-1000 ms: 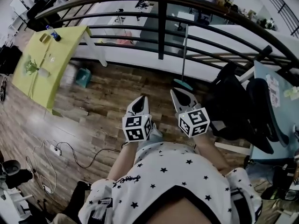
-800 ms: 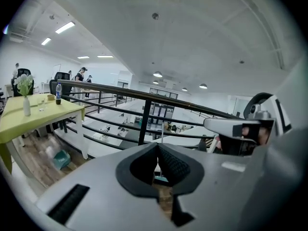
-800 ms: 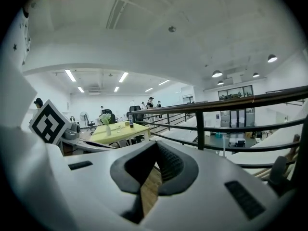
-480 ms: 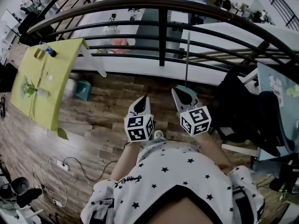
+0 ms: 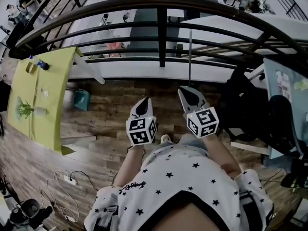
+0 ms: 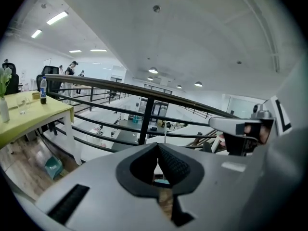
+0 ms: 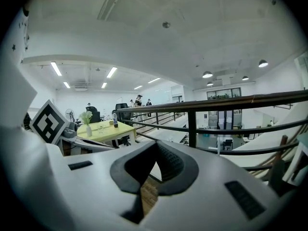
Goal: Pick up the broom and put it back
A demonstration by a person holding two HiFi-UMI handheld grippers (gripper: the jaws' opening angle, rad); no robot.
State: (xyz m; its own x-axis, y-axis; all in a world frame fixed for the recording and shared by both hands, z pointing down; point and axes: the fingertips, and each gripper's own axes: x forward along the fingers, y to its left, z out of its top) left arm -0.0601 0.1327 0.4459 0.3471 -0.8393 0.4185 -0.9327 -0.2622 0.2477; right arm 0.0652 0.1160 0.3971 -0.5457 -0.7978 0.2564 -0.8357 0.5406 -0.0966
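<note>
My right gripper [image 5: 184,90] hides the bottom of the broom [image 5: 189,57]. Only its thin stick shows, leaning on the railing [image 5: 162,32]. That gripper and my left gripper [image 5: 144,101] are both closed tight on nothing. A second ago the broom's bottom still showed, and both grippers were farther from the railing.

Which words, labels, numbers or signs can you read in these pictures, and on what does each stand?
None can be read.
Marker cubes on the left tool and right tool: square patterns only, no letters.
Bottle label, on the yellow table: too small.
Shirt-hem print: blurred.
Sheets at the far right: blurred.
</note>
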